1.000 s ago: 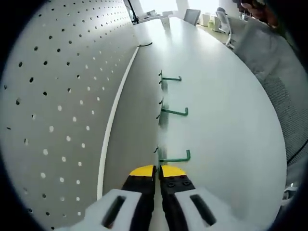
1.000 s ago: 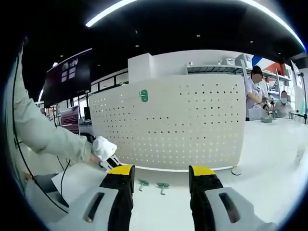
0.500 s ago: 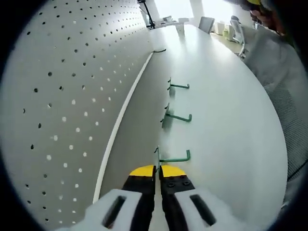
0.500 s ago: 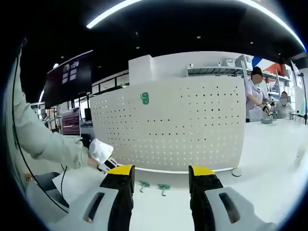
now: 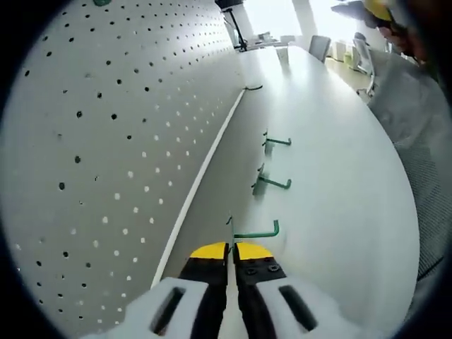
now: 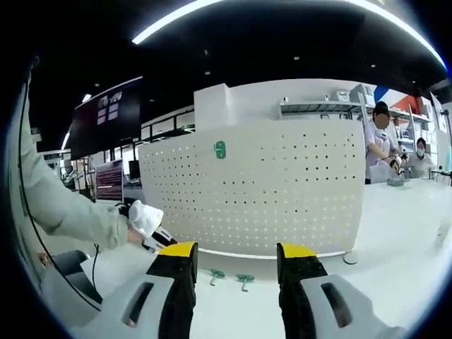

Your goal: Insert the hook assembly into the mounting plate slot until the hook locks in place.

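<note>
Now carrying: left gripper (image 5: 231,248) clamped on green hook (image 5: 254,232) above table (image 5: 332,191), near pegboard (image 5: 106,141) base edge — next, align prongs with holes. Right gripper (image 6: 236,256) wide, idle.

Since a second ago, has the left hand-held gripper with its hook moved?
Yes. Shut on a green hook, the left hand-held gripper has pulled back from the two hooks lying on the table, alongside the pegboard.
</note>
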Available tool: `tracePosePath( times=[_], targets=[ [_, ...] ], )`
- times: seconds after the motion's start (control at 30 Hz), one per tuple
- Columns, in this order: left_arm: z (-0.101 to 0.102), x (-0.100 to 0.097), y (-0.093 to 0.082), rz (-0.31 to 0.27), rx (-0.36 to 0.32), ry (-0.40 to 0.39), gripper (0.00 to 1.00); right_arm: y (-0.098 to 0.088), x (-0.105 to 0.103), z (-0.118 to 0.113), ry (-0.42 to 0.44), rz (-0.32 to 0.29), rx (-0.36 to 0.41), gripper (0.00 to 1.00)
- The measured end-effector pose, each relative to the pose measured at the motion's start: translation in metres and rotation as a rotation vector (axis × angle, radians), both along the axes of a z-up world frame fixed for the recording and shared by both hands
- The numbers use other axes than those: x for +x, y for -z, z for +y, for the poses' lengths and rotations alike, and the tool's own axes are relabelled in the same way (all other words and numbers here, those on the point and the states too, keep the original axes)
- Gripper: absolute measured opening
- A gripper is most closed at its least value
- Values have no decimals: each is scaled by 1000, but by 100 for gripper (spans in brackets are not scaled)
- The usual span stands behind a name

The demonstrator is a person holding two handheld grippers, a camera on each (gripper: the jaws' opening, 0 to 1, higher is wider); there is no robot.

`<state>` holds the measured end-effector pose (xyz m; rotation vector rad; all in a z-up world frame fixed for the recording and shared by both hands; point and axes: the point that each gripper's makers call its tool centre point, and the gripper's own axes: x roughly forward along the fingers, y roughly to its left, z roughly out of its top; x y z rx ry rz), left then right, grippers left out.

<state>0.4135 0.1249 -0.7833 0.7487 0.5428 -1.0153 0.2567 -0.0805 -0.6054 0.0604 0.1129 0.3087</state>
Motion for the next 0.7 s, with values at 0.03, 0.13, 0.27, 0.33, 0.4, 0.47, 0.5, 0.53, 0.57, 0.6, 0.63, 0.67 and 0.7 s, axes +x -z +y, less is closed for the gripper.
tracePosePath(
  times=[0.03,0.13,0.27,0.33,0.4,0.47,0.5,0.53,0.57,0.6,0.63,0.67,0.7],
  targets=[
    [0,0,-2,-4,-5,-5,3,-1,-1,0,-1,-2,0,43],
    [0,1,-7,-17,-15,-15,3,-4,-2,0,-3,-8,1,43],
    [-1,0,-18,-41,-43,-37,3,-7,-3,0,-4,-20,4,43],
    [-1,-2,-24,-48,-70,-55,3,-9,-4,1,-6,-25,5,43],
    [-2,-3,-27,-43,-94,-73,3,-11,-5,2,-8,-32,4,43],
    [-2,-6,-29,-47,-106,-80,3,-12,-6,3,-11,-35,5,43],
    [-1,-7,-30,-50,-110,-86,3,-12,-6,3,-12,-36,5,43],
    [-1,-8,-31,-50,-119,-95,3,-13,-7,3,-13,-40,5,43],
    [0,-9,-32,-49,-126,-101,3,-14,-8,3,-13,-42,6,43],
    [0,-10,-33,-48,-133,-108,3,-15,-8,3,-13,-46,6,43],
    [1,-10,-34,-49,-137,-112,3,-16,-9,3,-14,-49,5,43],
    [1,-11,-35,-54,-146,-120,3,-17,-9,3,-14,-50,8,43],
    [2,-12,-37,-54,-157,-130,3,-17,-10,3,-12,-50,12,43]
  ],
)
